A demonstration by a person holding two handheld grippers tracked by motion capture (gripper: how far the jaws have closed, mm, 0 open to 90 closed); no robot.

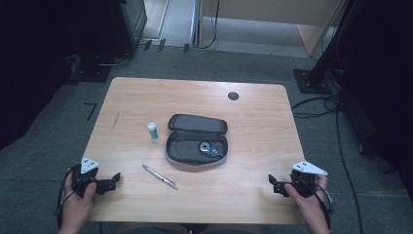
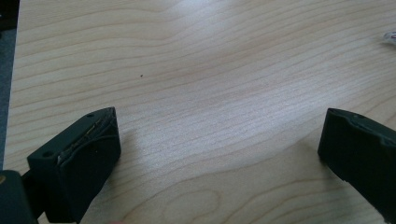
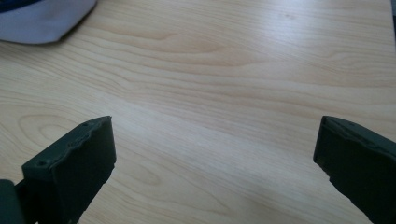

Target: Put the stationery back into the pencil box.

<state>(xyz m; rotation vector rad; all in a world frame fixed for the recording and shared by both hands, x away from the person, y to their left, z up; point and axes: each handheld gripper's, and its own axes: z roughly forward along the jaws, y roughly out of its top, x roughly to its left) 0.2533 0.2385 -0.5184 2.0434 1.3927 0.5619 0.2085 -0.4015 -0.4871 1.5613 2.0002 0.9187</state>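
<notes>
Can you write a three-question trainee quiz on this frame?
1. True or false: the pouch lies open on the table.
2. Which thing lies nearest the left gripper? A) the pen B) the glue stick C) the tape roll
3. How do the jaws of the right gripper stand, and do they hold anything?

Key
1. True; its lid is folded back.
2. A, the pen.
3. Wide apart, with bare table between them; they hold nothing.
</notes>
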